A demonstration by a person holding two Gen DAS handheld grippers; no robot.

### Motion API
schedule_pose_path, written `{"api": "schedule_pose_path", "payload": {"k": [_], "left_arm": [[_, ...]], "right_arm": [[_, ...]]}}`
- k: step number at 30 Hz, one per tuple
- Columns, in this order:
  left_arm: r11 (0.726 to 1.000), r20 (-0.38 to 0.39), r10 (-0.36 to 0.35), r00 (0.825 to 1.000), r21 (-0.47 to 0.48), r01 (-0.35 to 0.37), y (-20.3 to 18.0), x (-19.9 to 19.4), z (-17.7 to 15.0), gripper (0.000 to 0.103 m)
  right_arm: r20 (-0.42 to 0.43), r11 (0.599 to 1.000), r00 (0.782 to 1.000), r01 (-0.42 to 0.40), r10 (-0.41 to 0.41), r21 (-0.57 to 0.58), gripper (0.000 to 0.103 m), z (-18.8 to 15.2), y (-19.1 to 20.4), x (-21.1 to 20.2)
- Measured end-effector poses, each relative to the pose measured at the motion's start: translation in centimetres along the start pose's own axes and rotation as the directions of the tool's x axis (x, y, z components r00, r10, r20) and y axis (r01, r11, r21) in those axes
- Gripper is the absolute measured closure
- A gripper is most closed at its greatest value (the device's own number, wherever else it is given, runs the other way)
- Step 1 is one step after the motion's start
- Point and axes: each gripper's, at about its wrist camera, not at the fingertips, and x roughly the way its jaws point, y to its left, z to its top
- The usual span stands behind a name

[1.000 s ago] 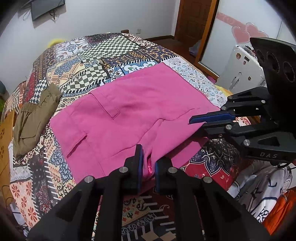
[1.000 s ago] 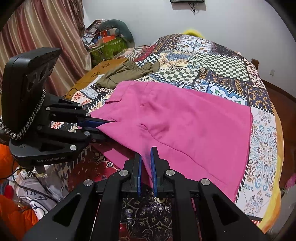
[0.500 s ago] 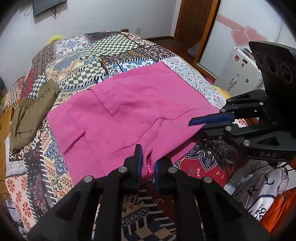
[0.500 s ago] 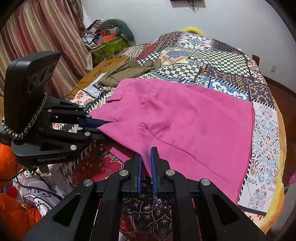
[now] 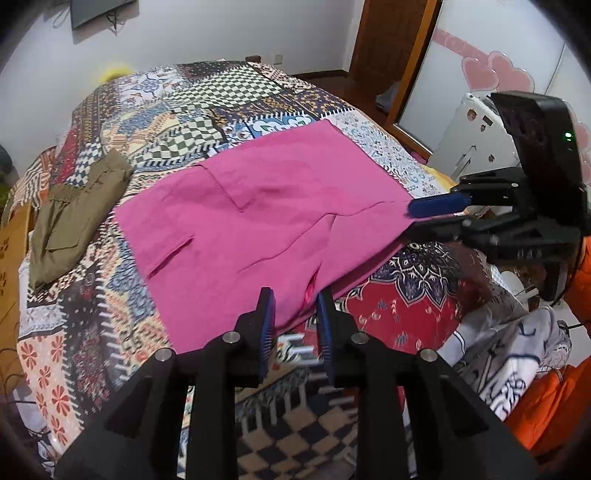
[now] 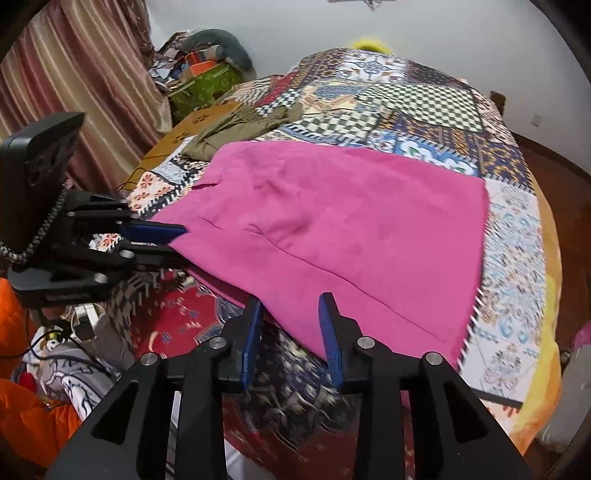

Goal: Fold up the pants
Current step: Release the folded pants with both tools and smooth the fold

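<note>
Pants (image 5: 266,221) of pink cloth lie spread on the bed's patchwork quilt (image 5: 207,107), folded lengthwise so that one leg seems to rest on the other, with the near edge hanging slightly over the side of the bed. Nearest in the left wrist view, the left claw (image 5: 293,314) stands with a clear gap between its blue pads, the pink hem just reaching into that gap but no longer pinched. In the right wrist view the right claw (image 6: 290,325) is spread wider, the cloth's edge lying across the tip of its left finger and free of the other. Half a second ago both claws were nearly closed on that hem; now both have parted, so the cloth has just been let go and has settled on the quilt, while the pants themselves sit much where they were. By my reading the first fold is laid down and released; what is left is at least one crosswise fold, bringing the leg end over toward the waist, and some smoothing of the ridge that runs along the middle. Farther back, an olive-brown garment (image 5: 70,218) lies bunched on the quilt just beside the waist end, apart from the pink cloth. Beyond that the quilt runs on to the white wall (image 5: 184,33).
</note>
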Motion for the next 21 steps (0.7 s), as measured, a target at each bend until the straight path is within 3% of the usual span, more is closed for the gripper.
{"api": "schedule_pose_path", "payload": {"k": [6, 11, 16, 21], "left_arm": [[1.0, 0.064, 0.016, 0.998, -0.02, -0.015, 1.1, -2.6, 0.4, 0.08], [0.999, 0.108, 0.021, 0.994, -0.048, -0.016, 1.7, -3.4, 2.1, 0.08], [0.999, 0.061, -0.013, 0.998, -0.039, 0.016, 1.2, -1.1, 3.0, 0.079], [0.999, -0.024, -0.023, 0.999, -0.047, 0.022, 1.4, 1.9, 1.9, 0.079]], "right_arm": [[0.036, 0.999, 0.999, 0.029, -0.03, 0.025, 0.075, 0.1, -1.0, -2.5], [0.094, 1.0, 0.995, 0.004, -0.007, 0.031, 0.071, 1.6, -0.8, -3.6], [0.087, 0.999, 0.996, -0.034, 0.033, 0.01, 0.067, 3.3, 0.2, -1.5], [0.006, 0.998, 0.998, -0.056, 0.056, -0.002, 0.067, 3.1, 0.7, 2.2]]}}
